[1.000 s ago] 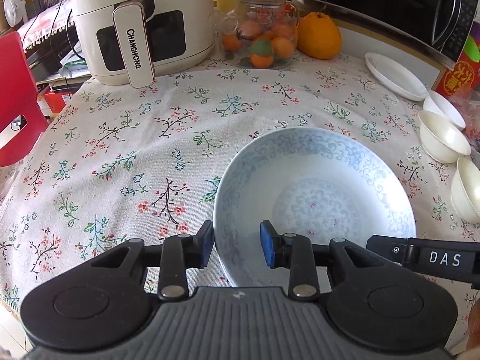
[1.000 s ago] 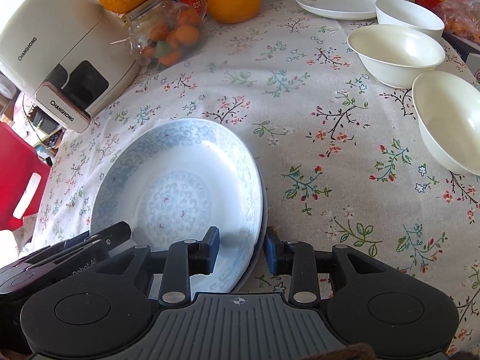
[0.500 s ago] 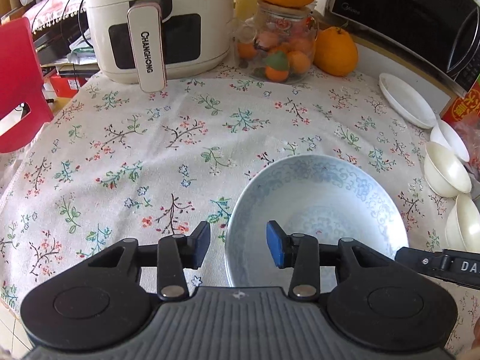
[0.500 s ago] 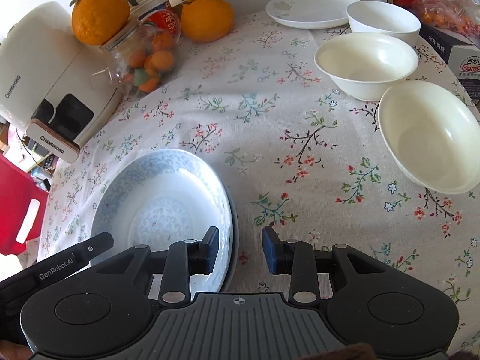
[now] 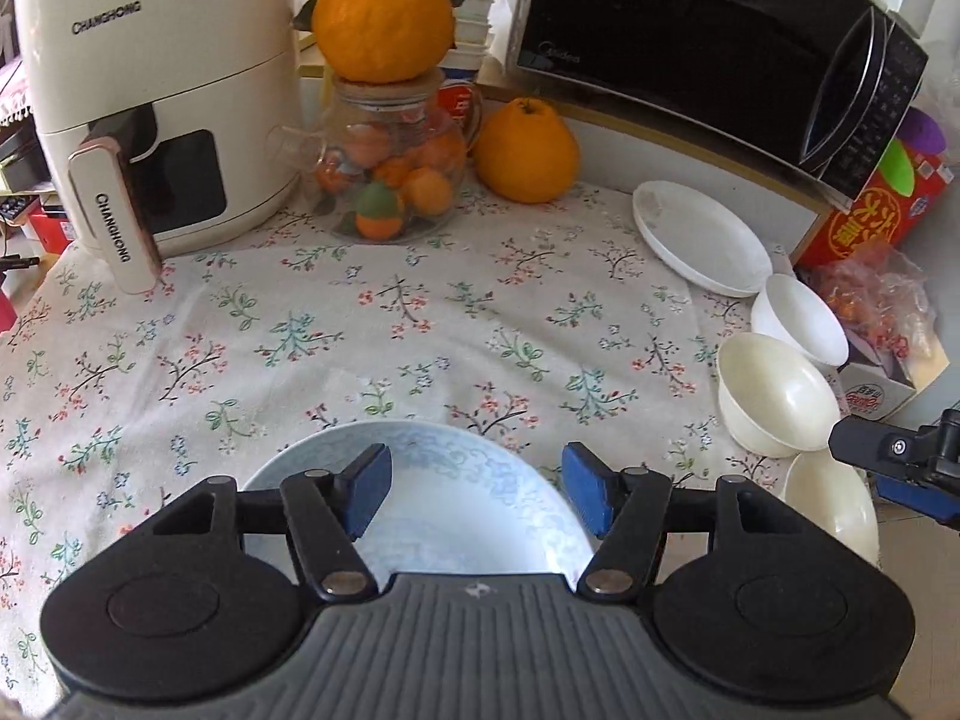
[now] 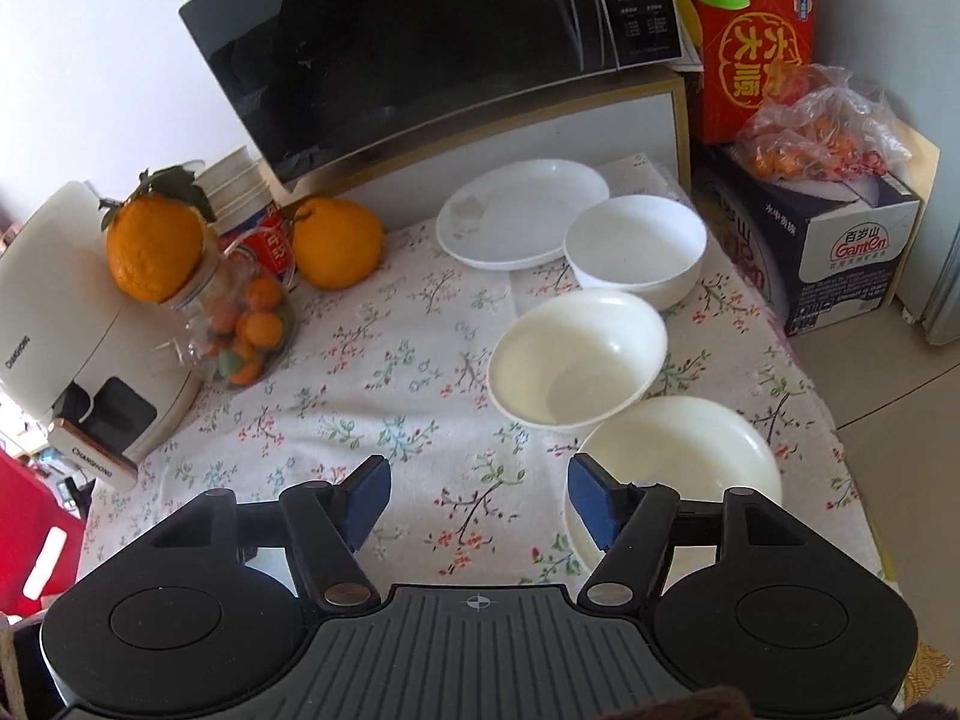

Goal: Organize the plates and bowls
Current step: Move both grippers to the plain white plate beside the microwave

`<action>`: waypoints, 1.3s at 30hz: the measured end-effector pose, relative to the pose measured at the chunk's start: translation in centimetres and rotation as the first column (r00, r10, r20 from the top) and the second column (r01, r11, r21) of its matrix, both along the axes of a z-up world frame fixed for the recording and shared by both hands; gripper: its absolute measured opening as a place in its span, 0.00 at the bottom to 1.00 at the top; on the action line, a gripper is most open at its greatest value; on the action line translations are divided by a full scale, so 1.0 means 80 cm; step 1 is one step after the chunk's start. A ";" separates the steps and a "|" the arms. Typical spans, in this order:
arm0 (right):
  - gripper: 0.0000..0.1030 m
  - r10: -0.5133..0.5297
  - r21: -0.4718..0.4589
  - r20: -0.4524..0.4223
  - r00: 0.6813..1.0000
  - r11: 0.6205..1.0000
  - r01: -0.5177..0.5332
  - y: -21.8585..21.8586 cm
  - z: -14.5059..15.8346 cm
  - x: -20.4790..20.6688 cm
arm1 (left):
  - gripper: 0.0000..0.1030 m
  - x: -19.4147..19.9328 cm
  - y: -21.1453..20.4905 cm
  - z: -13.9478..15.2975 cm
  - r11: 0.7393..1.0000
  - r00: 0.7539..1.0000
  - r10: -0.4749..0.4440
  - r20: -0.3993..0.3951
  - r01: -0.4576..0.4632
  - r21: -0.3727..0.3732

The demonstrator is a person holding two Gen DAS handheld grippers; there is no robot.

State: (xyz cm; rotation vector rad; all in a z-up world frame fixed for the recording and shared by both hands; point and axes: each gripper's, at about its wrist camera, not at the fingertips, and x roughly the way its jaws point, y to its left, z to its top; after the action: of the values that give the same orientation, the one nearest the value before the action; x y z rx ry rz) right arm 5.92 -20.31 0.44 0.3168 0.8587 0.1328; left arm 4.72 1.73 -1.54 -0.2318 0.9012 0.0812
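Floral cloth [image 5: 420,324] was seen spread over the whole bench. At the bench's far left corner a cream air fryer [image 5: 150,90] was found, and beside it a glass jar [image 5: 390,174] of small fruit with a large orange [image 5: 384,18] set on its lid. A second orange [image 5: 528,150] lay just right of the jar, and a black microwave [image 5: 708,42] was raised behind it along the far edge.

At the near edge, the blue-patterned plate [image 5: 456,504] was seen lying flat on the cloth, below the left gripper [image 5: 477,495]. Its blue fingers [image 5: 369,495] were spread apart and opening, and neither pad was pressed on the plate.

Along the right edge a white plate [image 6: 522,213] lay at the far corner, followed towards the near side by a white bowl [image 6: 636,246], a cream bowl [image 6: 576,354] and a second cream bowl [image 6: 684,456], each close beside the next. The right gripper [image 6: 480,501] was held over bare cloth with its fingers [image 6: 591,504] apart and opening; nothing was gripped, though the right finger overlapped the nearest bowl in the view and contact could not be judged.

A red box [image 6: 750,36] and a bag of fruit [image 6: 822,126] on a carton [image 6: 840,252] were noted beyond the right edge.
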 end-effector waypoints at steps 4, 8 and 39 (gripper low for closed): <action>0.72 -0.053 0.019 0.005 0.999 0.998 0.053 -0.028 0.004 0.026 | 0.69 0.042 -0.024 0.007 0.998 0.999 -0.046 -0.017 0.046 -0.035; 0.75 -0.136 0.119 -0.029 0.990 0.983 0.139 -0.066 0.004 0.072 | 0.74 0.088 -0.030 0.016 0.993 0.998 -0.052 -0.032 0.048 -0.104; 0.38 -0.167 0.136 -0.126 0.978 0.974 0.184 -0.092 -0.089 0.346 | 0.39 0.319 -0.074 -0.083 0.937 1.000 -0.017 -0.001 0.016 -0.350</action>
State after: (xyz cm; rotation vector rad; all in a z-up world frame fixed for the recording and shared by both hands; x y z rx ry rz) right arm 33.59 -27.67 -6.69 0.5410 0.9310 0.0131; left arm 30.22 -4.22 -8.16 -0.5563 0.9181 -0.0966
